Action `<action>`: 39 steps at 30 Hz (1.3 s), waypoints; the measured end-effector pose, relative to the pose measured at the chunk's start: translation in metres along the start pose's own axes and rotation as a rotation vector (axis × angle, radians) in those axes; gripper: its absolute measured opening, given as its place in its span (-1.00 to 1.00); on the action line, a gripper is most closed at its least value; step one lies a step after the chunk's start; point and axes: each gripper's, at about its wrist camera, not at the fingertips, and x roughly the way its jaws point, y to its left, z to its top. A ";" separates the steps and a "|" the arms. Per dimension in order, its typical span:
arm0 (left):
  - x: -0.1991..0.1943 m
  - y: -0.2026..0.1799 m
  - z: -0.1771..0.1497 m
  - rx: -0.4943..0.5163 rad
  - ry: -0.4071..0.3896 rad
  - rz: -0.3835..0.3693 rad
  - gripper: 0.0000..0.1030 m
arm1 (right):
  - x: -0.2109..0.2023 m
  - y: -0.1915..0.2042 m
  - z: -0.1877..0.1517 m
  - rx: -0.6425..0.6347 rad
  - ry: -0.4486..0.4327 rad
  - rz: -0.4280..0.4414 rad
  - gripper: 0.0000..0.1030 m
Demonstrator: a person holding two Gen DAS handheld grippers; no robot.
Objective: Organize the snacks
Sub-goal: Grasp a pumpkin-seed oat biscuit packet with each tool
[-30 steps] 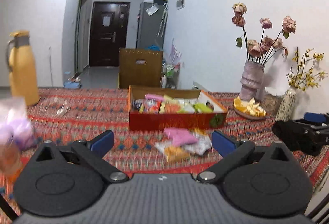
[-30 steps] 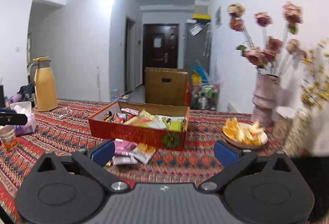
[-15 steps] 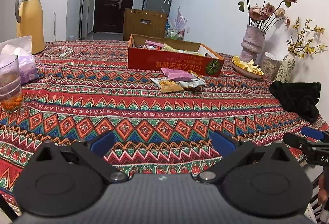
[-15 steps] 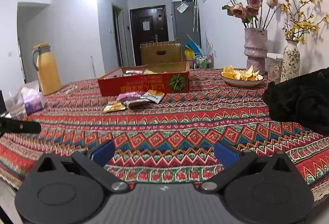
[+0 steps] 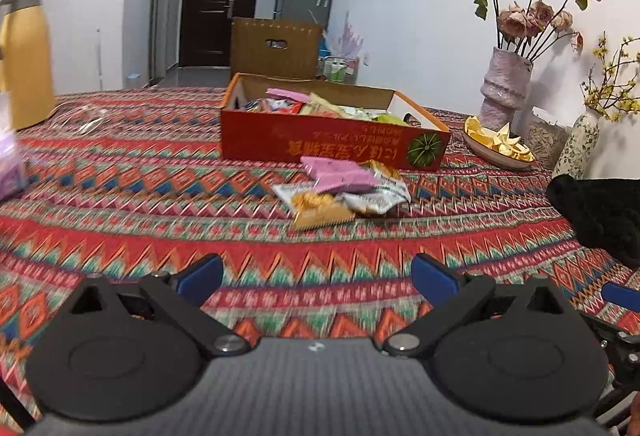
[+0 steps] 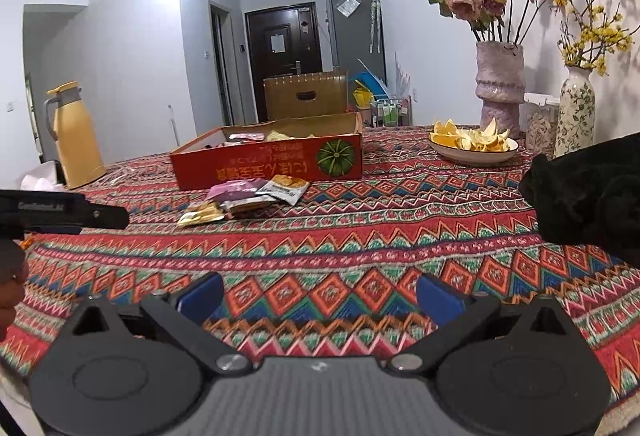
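Red cardboard is what I am looking at first: a shallow open red cardboard box with a green pumpkin picture and upside-down yellow Chinese lettering, too small for me to read, is sitting on the red zigzag-patterned woven tablecloth and is holding mixed snack packets. Just in front of it, a small heap of loose snack packets is lying on the cloth: a pink one on top, an orange-yellow one nearest me, a white-and-silver one to the right, their print illegible. I am holding my left gripper low over the near cloth, its blue-padded fingers spread wide and gripping nothing. My right gripper is likewise hovering with its fingers wide apart and empty, well short of the heap. In the right view the left tool's black body is showing faint pale lettering I cannot make out. A mustard-yellow thermos jug is standing far left, a white bowl of orange peel to the box's right, a black fuzzy garment at the right edge.
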 end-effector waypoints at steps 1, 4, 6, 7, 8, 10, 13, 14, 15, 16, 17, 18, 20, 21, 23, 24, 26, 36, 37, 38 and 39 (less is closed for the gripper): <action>0.009 0.000 0.005 0.007 0.001 -0.003 0.99 | 0.006 -0.002 0.004 0.001 0.005 -0.001 1.00; 0.040 0.001 0.020 0.014 0.006 -0.001 0.93 | 0.032 -0.006 0.019 0.003 0.028 -0.005 0.99; 0.065 0.002 0.030 0.009 0.022 0.012 0.82 | 0.049 -0.008 0.030 0.007 0.040 -0.001 0.99; 0.079 0.003 0.035 0.008 0.039 0.023 0.74 | 0.059 -0.008 0.038 0.004 0.040 0.005 0.97; 0.092 0.003 0.039 0.007 0.058 0.028 0.72 | 0.068 -0.007 0.045 -0.004 0.039 0.011 0.97; 0.117 0.003 0.044 0.006 0.094 0.027 0.66 | 0.088 -0.005 0.062 -0.038 0.022 0.029 0.97; 0.146 0.005 0.042 -0.013 0.144 0.032 0.48 | 0.120 -0.004 0.087 -0.070 0.027 0.065 0.94; 0.150 0.006 0.041 -0.024 0.132 0.025 0.49 | 0.132 -0.003 0.094 -0.067 0.040 0.087 0.91; 0.151 0.006 0.039 -0.023 0.116 0.032 0.36 | 0.147 -0.004 0.101 -0.056 0.064 0.115 0.81; 0.152 0.005 0.038 -0.010 0.103 0.038 0.19 | 0.160 -0.004 0.105 -0.042 0.088 0.138 0.77; 0.153 0.004 0.037 0.003 0.092 0.041 0.17 | 0.176 -0.002 0.108 -0.026 0.112 0.161 0.77; 0.152 0.005 0.037 0.007 0.084 0.039 0.10 | 0.188 -0.001 0.110 -0.012 0.126 0.171 0.75; 0.150 0.008 0.036 0.012 0.074 0.027 -0.03 | 0.216 0.006 0.112 0.013 0.152 0.189 0.67; 0.149 0.010 0.036 0.013 0.069 0.035 -0.11 | 0.230 0.009 0.113 0.023 0.168 0.189 0.61; 0.147 0.013 0.035 0.002 0.063 0.041 -0.10 | 0.250 0.015 0.111 0.041 0.191 0.172 0.60; 0.147 0.015 0.036 -0.009 0.063 0.035 -0.10 | 0.260 0.019 0.111 0.039 0.195 0.161 0.58; 0.148 0.017 0.036 -0.008 0.063 0.036 -0.06 | 0.275 0.026 0.108 0.015 0.195 0.145 0.52; 0.136 0.016 0.035 0.000 0.104 -0.006 -0.21 | 0.267 0.038 0.096 -0.124 0.195 0.085 -0.23; 0.132 0.018 0.033 -0.007 0.111 -0.011 -0.21 | 0.262 0.037 0.094 -0.129 0.199 0.088 -0.24; 0.126 0.018 0.031 -0.014 0.117 -0.010 -0.21 | 0.255 0.034 0.092 -0.124 0.202 0.091 -0.24; 0.119 0.019 0.028 -0.016 0.126 -0.010 -0.22 | 0.248 0.030 0.090 -0.116 0.203 0.092 -0.24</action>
